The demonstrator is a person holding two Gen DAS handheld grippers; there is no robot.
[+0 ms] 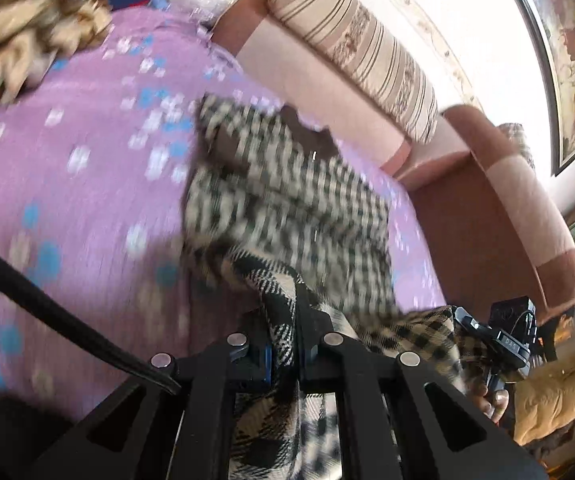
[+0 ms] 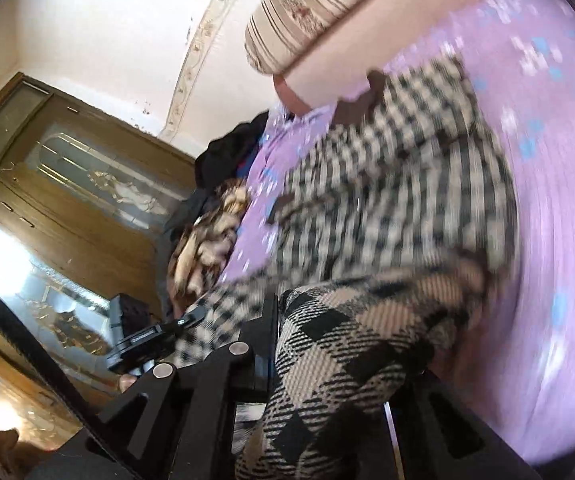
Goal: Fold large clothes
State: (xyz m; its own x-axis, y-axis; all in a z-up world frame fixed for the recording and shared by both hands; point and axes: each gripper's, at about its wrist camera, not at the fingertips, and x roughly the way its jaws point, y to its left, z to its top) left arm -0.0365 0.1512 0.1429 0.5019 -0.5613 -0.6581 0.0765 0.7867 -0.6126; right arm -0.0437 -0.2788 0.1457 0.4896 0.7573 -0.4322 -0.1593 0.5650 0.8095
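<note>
A large black-and-cream checked garment (image 1: 287,200) lies across a purple spotted bedspread (image 1: 79,184). My left gripper (image 1: 287,308) is shut on a fold of the garment, which drapes over its fingers. The right gripper shows in the left wrist view (image 1: 499,344) at the lower right, holding the same cloth edge. In the right wrist view the garment (image 2: 387,184) is lifted and blurred, and my right gripper (image 2: 287,320) is shut on it, its fingers mostly hidden under cloth. The left gripper shows there (image 2: 155,340) at the lower left.
A pink and brown sofa back with a striped bolster (image 1: 359,52) runs behind the bedspread. A pile of fur-like and dark clothes (image 1: 35,48) lies at the bed's far end. A wooden wardrobe with glass doors (image 2: 67,184) stands beyond.
</note>
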